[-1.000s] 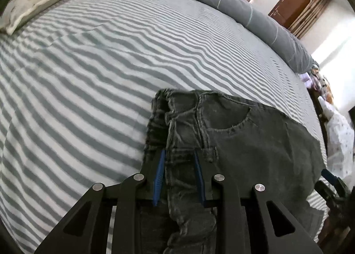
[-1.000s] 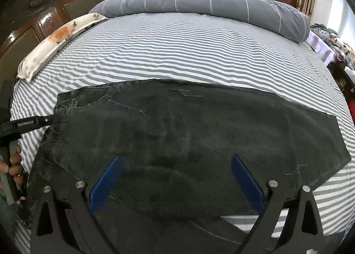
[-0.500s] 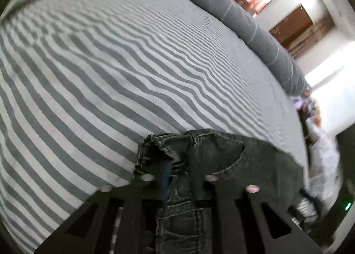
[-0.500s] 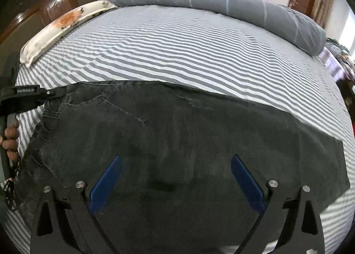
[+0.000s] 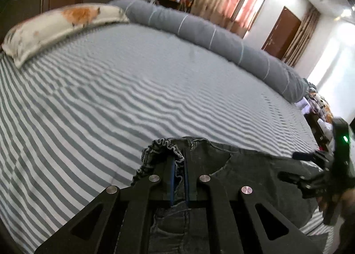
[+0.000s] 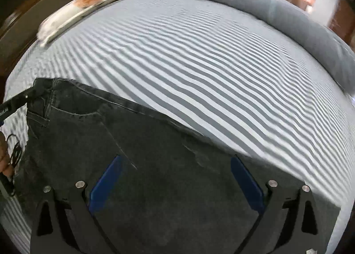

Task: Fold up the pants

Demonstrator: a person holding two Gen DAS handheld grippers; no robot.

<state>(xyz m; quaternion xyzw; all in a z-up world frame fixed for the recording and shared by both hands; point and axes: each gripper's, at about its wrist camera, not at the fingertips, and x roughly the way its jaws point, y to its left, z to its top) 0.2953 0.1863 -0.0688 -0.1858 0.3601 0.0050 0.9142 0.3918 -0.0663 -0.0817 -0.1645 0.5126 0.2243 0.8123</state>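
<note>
Dark grey denim pants [image 6: 155, 165] lie flat across the near part of a striped bed, waist to the left, legs to the right. My left gripper [image 5: 179, 165] is shut on the gathered elastic waistband [image 5: 164, 149] and lifts that corner a little. My right gripper [image 6: 175, 178] is open wide, its blue pads [image 6: 106, 180] apart just above the pants' middle, holding nothing. The left gripper also shows at the far left of the right wrist view [image 6: 24, 98]. The right gripper's body shows at the right of the left wrist view [image 5: 328, 178].
The bed [image 5: 111, 103] has a grey-and-white striped sheet. A long grey rolled duvet [image 5: 221, 38] lies along the far side. A white floral pillow [image 5: 55, 25] lies at the headboard [image 6: 33, 7]. Furniture and clutter stand beyond the bed's right edge [image 5: 319, 107].
My left gripper closed on the waistband and raised it; its view tilted up toward the room. My right gripper moved lower and closer over the pants, staying open.
</note>
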